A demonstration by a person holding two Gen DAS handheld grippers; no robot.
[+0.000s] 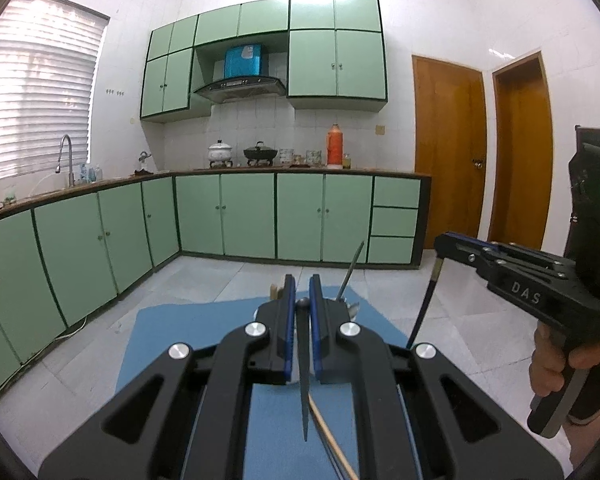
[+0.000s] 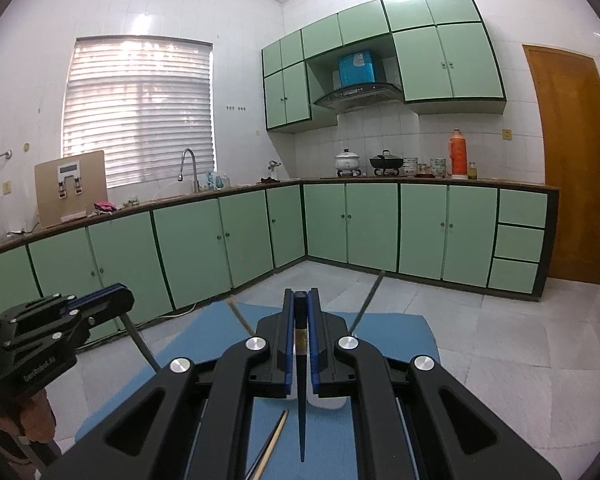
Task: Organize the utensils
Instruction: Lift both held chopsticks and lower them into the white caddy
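Note:
My left gripper is shut on a dark grey chopstick that hangs point down over the blue mat. In the right wrist view the same gripper shows at the left with its chopstick. Between the blue pads of my right gripper, which is shut, a dark blue chopstick hangs point down. This gripper and its chopstick also show at the right of the left wrist view. One wooden chopstick lies on the mat below.
Two more sticks slant up from behind my right gripper's body; what holds them is hidden. Green kitchen cabinets, a sink tap and pots on the counter stand far behind. Wooden doors are at the right.

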